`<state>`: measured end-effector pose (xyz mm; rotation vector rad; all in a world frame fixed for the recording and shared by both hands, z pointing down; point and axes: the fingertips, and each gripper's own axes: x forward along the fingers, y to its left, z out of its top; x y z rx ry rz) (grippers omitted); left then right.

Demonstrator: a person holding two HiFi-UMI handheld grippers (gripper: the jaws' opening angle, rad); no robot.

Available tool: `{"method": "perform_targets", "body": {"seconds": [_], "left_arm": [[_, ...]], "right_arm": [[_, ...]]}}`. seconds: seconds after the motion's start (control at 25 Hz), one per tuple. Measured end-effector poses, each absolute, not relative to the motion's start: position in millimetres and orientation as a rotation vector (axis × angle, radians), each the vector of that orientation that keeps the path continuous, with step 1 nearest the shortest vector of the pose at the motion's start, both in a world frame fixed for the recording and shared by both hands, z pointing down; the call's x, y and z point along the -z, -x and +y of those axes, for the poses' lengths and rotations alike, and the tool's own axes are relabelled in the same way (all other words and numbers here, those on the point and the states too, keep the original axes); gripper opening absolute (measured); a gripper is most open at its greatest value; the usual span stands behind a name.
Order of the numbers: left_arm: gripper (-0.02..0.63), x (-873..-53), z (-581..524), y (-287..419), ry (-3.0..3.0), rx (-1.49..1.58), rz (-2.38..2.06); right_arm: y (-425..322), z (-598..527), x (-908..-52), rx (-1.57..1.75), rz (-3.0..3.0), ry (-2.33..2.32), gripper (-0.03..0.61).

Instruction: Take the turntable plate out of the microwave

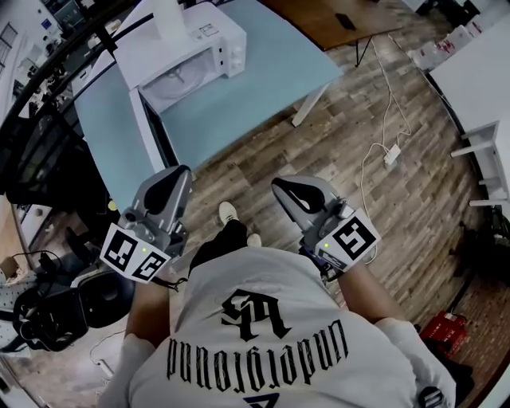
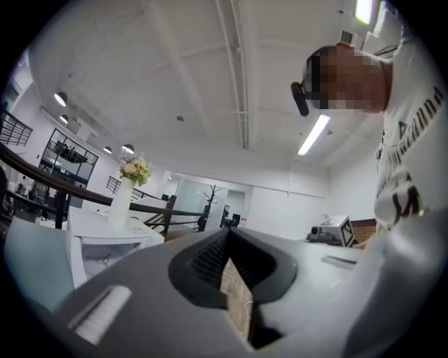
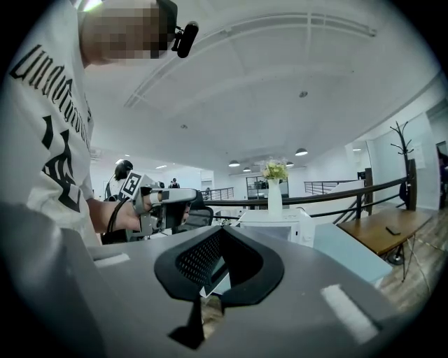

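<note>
A white microwave stands on a light blue table, its door closed as far as I can tell; the turntable plate is hidden from me. It also shows in the left gripper view as the microwave and in the right gripper view as the microwave. My left gripper and right gripper hover side by side over the wooden floor, short of the table's near edge. Both are shut with nothing between the jaws. Each sees the other: right gripper, left gripper.
A white vase with flowers stands on top of the microwave. A brown table is at the back right, a white table at the right. A cable and power strip lie on the floor. Black chairs crowd the left.
</note>
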<state>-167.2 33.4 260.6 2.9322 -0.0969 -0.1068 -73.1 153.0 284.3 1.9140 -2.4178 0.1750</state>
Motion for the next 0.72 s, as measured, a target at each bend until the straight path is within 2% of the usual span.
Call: {"method": "perform_targets", "body": {"seconds": [0.28, 0.72], "left_arm": [[0.05, -253, 0, 132, -3.001, 0.13, -0.073], [0.051, -251, -84, 112, -3.001, 0.101, -0.144]], "right_arm": [[37, 106, -278, -0.153, -2.397, -1.923, 0.003], [23, 15, -270, -0.141, -2.438, -1.865, 0.003]]}}
